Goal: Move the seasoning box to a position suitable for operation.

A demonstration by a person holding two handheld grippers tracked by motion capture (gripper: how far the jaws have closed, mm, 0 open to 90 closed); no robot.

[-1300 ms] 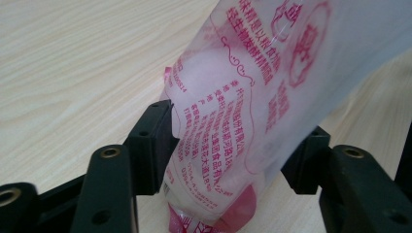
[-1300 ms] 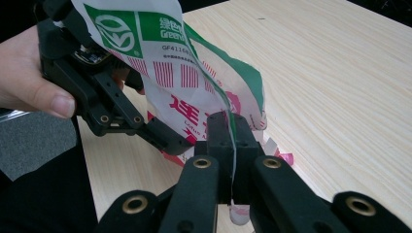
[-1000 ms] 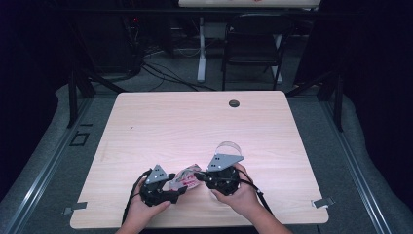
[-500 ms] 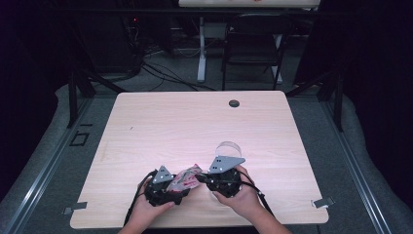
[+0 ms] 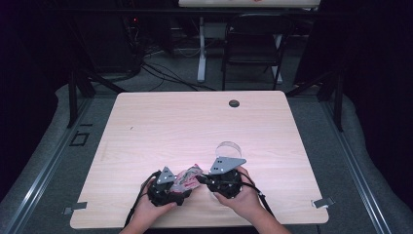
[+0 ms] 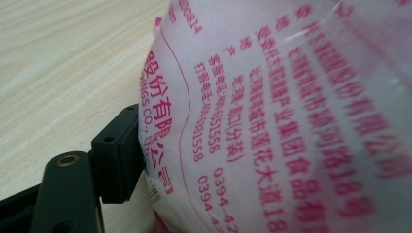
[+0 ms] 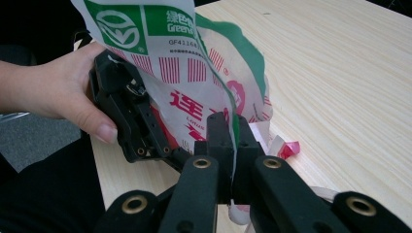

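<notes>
Right tongs (image 7: 232, 145) pinch the printed bag (image 7: 194, 63); a hand (image 7: 53, 87) holds the left tongs (image 7: 127, 116) beside it.

The table (image 5: 160, 126) is light wood with fine lines running along it. It has rounded corners. Near its far edge there is a small round dark hole (image 5: 234, 103). A clear round lid (image 5: 228, 148) lies flat on the wood, closer to the near side. Small pink and white scraps (image 7: 286, 148) lie on the wood too.
</notes>
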